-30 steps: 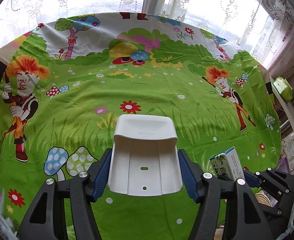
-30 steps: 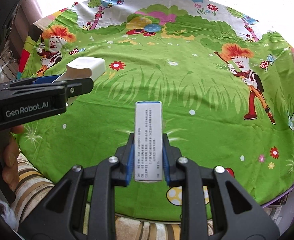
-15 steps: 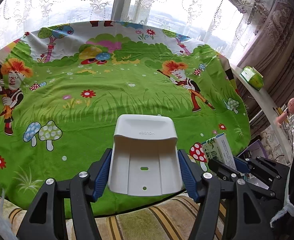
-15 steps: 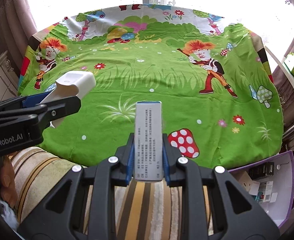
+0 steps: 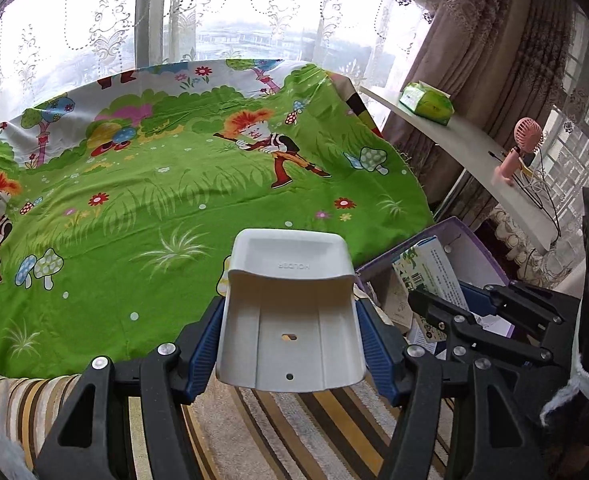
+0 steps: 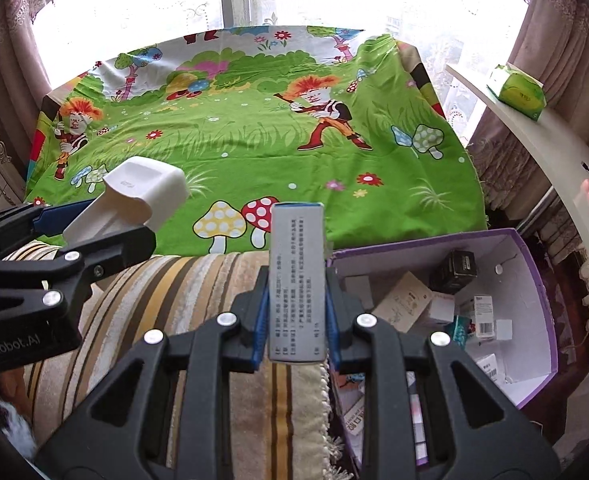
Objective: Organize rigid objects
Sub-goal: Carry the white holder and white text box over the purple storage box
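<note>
My left gripper (image 5: 290, 336) is shut on a white plastic holder (image 5: 290, 312), held in the air over the near edge of the green cartoon cloth (image 5: 174, 200). The holder also shows in the right wrist view (image 6: 134, 200), at the left. My right gripper (image 6: 296, 320) is shut on a narrow upright box with printed text (image 6: 296, 280), held above the striped cushion beside a purple box (image 6: 534, 264). That box (image 5: 430, 268) shows at the right in the left wrist view, above the purple box (image 5: 478, 248).
The purple box on the floor holds several small cartons (image 6: 406, 296). A striped cushion (image 6: 174, 292) lies along the cloth's near edge. A white shelf (image 5: 474, 152) at the right carries a green tissue pack (image 5: 426, 104) and a pink fan (image 5: 522, 148).
Both grippers have pulled back and to the right, off the cloth, with their objects still held. The purple box has come into fuller view under the right gripper.
</note>
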`<state>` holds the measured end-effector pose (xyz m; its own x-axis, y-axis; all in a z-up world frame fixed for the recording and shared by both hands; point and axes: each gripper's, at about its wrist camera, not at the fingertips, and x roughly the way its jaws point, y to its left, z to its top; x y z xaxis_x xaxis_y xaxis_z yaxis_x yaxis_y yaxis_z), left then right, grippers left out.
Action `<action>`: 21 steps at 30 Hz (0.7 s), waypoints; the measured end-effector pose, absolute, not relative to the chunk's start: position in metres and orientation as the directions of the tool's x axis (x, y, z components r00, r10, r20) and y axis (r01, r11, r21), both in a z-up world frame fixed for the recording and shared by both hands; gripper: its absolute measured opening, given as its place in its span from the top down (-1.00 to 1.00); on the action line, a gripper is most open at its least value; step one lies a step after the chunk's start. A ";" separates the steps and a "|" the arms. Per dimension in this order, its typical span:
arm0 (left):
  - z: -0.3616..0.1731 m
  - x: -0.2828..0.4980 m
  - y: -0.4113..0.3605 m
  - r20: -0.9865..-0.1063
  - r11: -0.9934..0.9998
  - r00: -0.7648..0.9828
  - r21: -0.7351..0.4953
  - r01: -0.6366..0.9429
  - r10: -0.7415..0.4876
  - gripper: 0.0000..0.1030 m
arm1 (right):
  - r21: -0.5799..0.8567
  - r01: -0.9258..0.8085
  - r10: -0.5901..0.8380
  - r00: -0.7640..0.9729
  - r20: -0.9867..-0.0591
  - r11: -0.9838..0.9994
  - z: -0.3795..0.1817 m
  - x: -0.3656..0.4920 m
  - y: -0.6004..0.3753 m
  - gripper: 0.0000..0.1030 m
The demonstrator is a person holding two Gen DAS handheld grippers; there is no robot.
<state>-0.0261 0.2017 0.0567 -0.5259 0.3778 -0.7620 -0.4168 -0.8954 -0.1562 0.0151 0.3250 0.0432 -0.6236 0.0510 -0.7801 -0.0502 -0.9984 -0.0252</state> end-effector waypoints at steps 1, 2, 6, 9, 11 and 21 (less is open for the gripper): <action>0.059 -0.022 0.208 -0.760 -0.890 -0.525 -0.153 -0.429 0.383 -0.25 | -0.029 -0.064 0.063 -0.625 -0.778 -0.998 0.044 0.021 0.332 0.46; 0.060 -0.019 0.215 -0.759 -0.885 -0.522 -0.149 -0.441 0.388 -0.25 | -0.035 -0.079 0.077 -0.627 -0.775 -0.996 0.045 0.026 0.337 0.46; 0.061 -0.007 0.243 -0.763 -0.857 -0.505 -0.124 -0.500 0.405 -0.25 | -0.038 -0.149 0.124 -0.629 -0.767 -0.988 0.048 0.046 0.365 0.46; 0.061 -0.002 0.261 -0.765 -0.837 -0.486 -0.122 -0.533 0.421 -0.25 | -0.040 -0.205 0.163 -0.630 -0.759 -0.978 0.050 0.059 0.386 0.46; 0.061 0.001 0.271 -0.765 -0.828 -0.482 -0.117 -0.549 0.427 -0.25 | -0.041 -0.235 0.184 -0.628 -0.756 -0.971 0.051 0.066 0.399 0.46; 0.048 0.008 0.308 -0.785 -0.784 -0.434 -0.103 -0.612 0.442 -0.25 | -0.088 -0.345 0.290 -0.592 -0.752 -0.934 0.041 0.082 0.433 0.46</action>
